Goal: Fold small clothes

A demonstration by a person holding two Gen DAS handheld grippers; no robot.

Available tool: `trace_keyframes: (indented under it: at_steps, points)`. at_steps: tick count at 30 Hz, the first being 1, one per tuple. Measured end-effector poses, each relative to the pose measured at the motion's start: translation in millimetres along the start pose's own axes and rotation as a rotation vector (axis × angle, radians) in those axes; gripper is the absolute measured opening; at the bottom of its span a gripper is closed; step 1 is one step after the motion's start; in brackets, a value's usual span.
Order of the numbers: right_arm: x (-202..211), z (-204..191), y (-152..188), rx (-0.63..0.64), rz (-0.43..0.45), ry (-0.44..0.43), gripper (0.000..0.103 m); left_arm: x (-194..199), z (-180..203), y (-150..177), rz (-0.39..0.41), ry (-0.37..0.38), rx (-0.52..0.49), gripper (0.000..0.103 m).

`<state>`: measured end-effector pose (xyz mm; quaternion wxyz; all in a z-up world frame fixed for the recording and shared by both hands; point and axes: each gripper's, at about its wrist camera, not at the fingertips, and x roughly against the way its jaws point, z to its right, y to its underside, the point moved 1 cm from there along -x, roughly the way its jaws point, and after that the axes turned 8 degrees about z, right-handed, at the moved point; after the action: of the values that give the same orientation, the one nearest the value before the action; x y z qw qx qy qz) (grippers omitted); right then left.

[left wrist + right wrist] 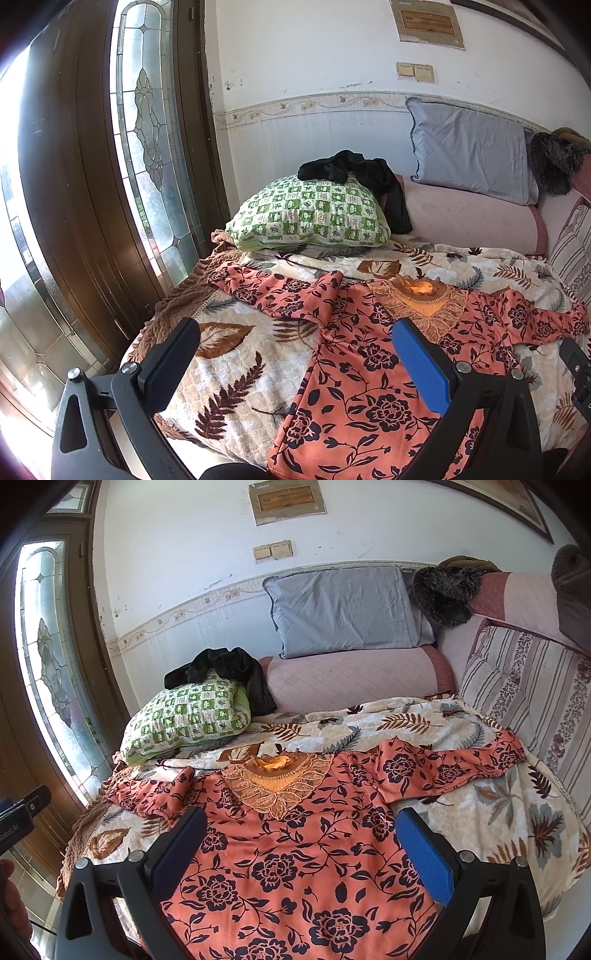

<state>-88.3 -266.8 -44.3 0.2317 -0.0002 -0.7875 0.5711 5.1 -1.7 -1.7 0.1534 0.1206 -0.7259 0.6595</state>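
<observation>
In the left wrist view, your left gripper (295, 354) hangs released above the bed, jaws spread wide and grasping nothing; one finger sits over the blanket (236, 365), the blue-padded one over the top (354, 387). The top lies face up and spread flat, collar (419, 295) toward the wall, its left sleeve (273, 291) stretched out toward the door (74, 192). This layout likely serves the first fold: with sleeves extended, each can be picked up cleanly. A green pillow (314, 214) with a black garment (354, 168) on it lies well apart, beyond the work area. In the right wrist view, your right gripper (301, 840) is likewise released and empty, both fingers over the body of the top below the collar. The right sleeve (454, 764) runs toward the striped cushion (524, 686). No fold is made yet. Judged from this, each gripper should take the sleeve on its own side.
</observation>
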Motion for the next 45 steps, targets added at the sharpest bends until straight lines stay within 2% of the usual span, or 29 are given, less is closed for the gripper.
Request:
trace_keyframes:
  at_steps: [10,21,25,28,32,36,37,39,40,42,44,45]
  points:
    - [-4,4,1,-0.014,-0.013,0.004,0.103,-2,5,1,0.039,-0.01,-0.011,0.103]
    - [-21,13,4,-0.029,-0.037,0.015,0.103,-16,13,1,0.041,-0.028,-0.063,0.103]
    - [-33,24,6,-0.043,-0.052,0.02,0.103,-32,23,3,0.026,-0.022,-0.08,0.103]
    - [-48,46,7,-0.065,-0.051,0.032,0.103,-67,40,11,-0.031,0.025,-0.079,0.103]
    - [-81,119,13,-0.171,-0.074,0.072,0.103,-141,87,40,-0.132,0.08,-0.144,0.103]
    - [-118,237,22,-0.386,-0.109,0.143,0.103,-213,133,96,-0.317,0.141,-0.21,0.103]
    - [-127,269,26,-0.451,-0.119,0.167,0.102,-228,142,107,-0.34,0.149,-0.22,0.103]
    - [-142,332,36,-0.6,-0.137,0.194,0.092,-249,160,130,-0.387,0.157,-0.239,0.103]
    - [-149,361,42,-0.687,-0.133,0.206,0.084,-258,166,137,-0.392,0.165,-0.244,0.103]
    - [-162,411,51,-0.839,-0.11,0.22,0.078,-267,176,152,-0.405,0.184,-0.25,0.103]
    - [-182,447,55,-0.916,-0.101,0.232,0.069,-278,181,165,-0.436,0.193,-0.259,0.103]
    - [-193,461,55,-0.942,-0.099,0.237,0.064,-279,178,167,-0.429,0.207,-0.224,0.103]
